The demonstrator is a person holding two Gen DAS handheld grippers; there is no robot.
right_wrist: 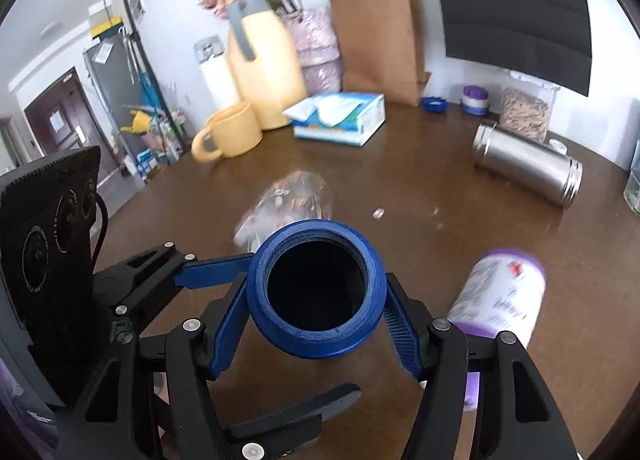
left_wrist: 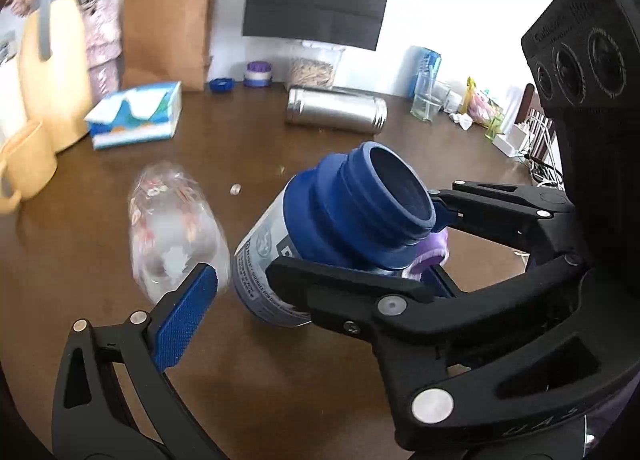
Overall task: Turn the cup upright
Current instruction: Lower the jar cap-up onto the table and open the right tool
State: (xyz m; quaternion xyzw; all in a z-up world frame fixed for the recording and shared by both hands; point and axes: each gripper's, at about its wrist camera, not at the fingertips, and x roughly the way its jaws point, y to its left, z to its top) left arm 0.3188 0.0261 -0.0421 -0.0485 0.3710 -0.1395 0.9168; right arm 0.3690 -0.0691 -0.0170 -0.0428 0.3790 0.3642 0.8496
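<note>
Right gripper (right_wrist: 320, 334) clamped on blue-necked cup (right_wrist: 316, 288), tilted, mouth open toward camera, off the table (right_wrist: 440, 260). Left gripper (left_wrist: 320, 280) spread wide, empty, one blue finger (left_wrist: 184, 320) beside the cup. Beyond: clear bottle (left_wrist: 176, 228) lying flat, then steel flask (left_wrist: 336, 110) on its side.

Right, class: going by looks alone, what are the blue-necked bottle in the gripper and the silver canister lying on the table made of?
Blue-necked bottle: probably plastic; matte blue threaded neck and glossy printed label, gripped by the right gripper. Silver canister: likely stainless steel; brushed sheen with soft reflections. Neither is certain from looks.
</note>
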